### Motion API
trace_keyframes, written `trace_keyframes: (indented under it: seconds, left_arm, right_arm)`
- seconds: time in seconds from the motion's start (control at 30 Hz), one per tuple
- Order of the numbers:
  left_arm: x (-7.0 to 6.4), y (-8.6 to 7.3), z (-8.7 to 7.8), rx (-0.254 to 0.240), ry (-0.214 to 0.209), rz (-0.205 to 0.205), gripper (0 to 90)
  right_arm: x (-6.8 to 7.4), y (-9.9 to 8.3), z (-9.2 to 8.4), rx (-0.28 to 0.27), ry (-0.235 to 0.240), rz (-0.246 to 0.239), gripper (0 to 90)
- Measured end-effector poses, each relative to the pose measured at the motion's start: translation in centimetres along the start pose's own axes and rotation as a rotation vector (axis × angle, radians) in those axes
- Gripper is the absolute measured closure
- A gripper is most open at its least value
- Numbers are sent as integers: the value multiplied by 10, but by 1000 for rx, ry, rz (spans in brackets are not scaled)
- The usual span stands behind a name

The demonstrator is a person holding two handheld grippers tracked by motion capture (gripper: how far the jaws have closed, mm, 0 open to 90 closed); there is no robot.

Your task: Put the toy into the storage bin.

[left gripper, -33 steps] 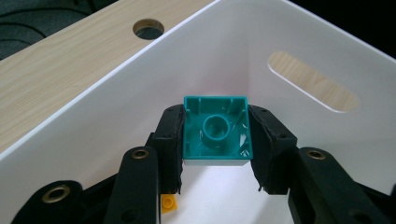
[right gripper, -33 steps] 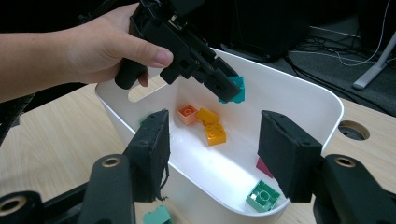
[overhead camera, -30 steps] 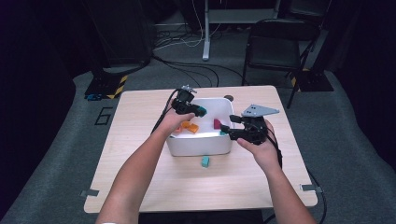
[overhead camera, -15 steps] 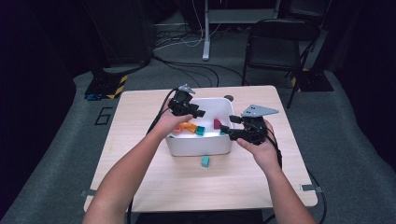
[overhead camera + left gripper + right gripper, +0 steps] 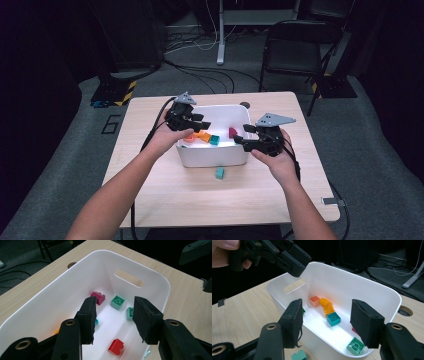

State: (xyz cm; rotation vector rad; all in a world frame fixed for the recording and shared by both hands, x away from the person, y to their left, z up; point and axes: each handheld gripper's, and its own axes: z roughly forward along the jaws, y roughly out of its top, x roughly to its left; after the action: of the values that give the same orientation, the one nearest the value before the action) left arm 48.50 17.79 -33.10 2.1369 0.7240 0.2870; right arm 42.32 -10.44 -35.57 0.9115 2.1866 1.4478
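Your left gripper (image 5: 113, 316): jaws just widened, nothing between them, above the white bin (image 5: 60, 290).
Your right gripper (image 5: 325, 322): jaws apart, grasping nothing, at the bin's rim.

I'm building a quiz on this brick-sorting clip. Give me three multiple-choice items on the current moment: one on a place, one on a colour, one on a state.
1. Where does the teal brick outside the white bin lie?
A. On the table in front of the bin
B. On the chair
C. On the floor

2. What colour is the brick nearest the left gripper in its own view?
A. Blue
B. Red
C. Black

3. How do the left gripper's jaws stand?
A. Clamped on a brick
B. Apart with nothing between them
C. Gripping the bin's rim

Answers:
1 A: the high view shows it on the table, just on the person's side of the bin.
2 B: a red brick lies on the bin floor just below the jaws.
3 B: the jaws have just been opening, and the gap between them is empty.
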Motion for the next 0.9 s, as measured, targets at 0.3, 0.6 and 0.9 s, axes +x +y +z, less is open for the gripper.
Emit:
trace_keyframes:
  seconds: [0.3,0.6,0.9]
  left_arm:
    - [-21,-13,-4,-18,-32,26,536]
    - [-35,-30,-5,-18,-59,40,550]
    - [-43,-53,2,-5,-68,34,549]
  right_arm:
    - [9,1,3,8,13,-20,427]
    - [6,1,1,-2,7,-12,427]
    - [6,1,1,-2,8,-18,427]
